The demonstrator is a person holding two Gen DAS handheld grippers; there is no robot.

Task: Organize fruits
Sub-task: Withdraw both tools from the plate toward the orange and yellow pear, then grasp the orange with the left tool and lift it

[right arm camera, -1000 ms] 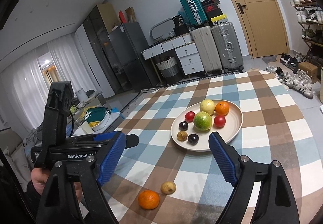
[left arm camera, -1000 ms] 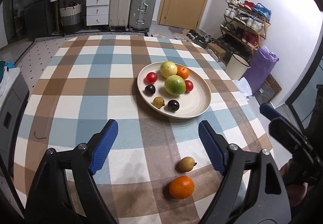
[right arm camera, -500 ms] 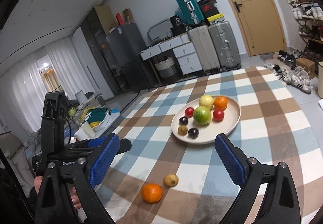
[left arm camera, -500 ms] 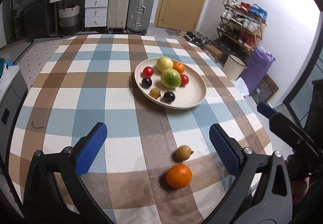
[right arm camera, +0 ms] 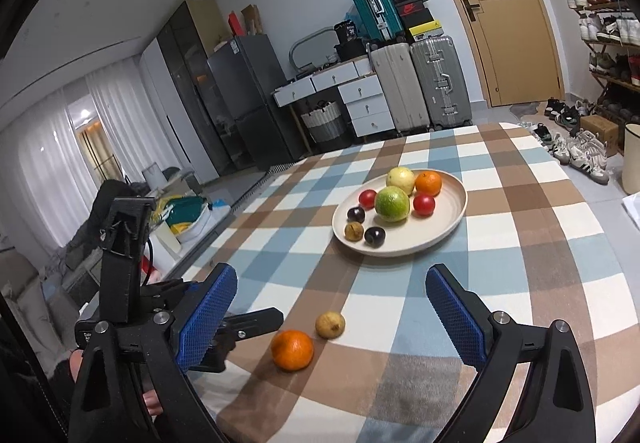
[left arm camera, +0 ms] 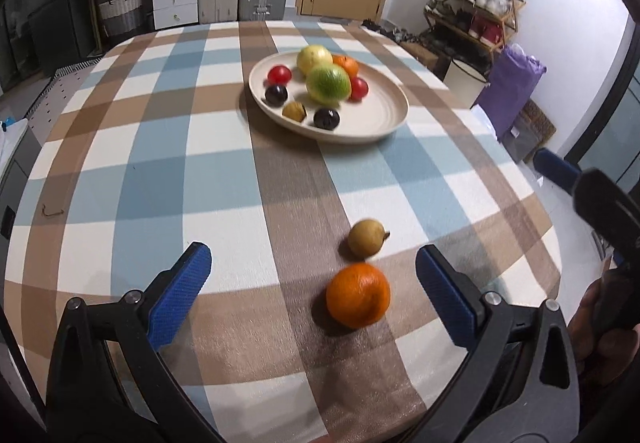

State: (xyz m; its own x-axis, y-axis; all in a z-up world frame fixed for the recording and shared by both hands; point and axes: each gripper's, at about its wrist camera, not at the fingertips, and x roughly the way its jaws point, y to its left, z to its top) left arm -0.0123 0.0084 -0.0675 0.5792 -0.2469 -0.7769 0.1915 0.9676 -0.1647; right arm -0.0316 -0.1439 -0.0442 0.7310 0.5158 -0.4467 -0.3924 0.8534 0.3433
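Black plastic hand-held grippers with blue textured pads

The left gripper (left arm camera: pixel 308 295) and the right gripper (right arm camera: pixel 332 313) share one build — black triangular-cutout finger arms, each with a silver screw head beside a blue cross-hatched pad. Seen from the right wrist, the left one carries a tall black upright bracket, a black cable and a partly hidden white label.

A checked-cloth table (left arm camera: pixel 168 179) is carrying a cream plate (left arm camera: pixel 384 111) of fruit, while an orange (left arm camera: pixel 357 295) and a small brown fruit (left arm camera: pixel 366 237) are lying just beside each other nearer its edge.
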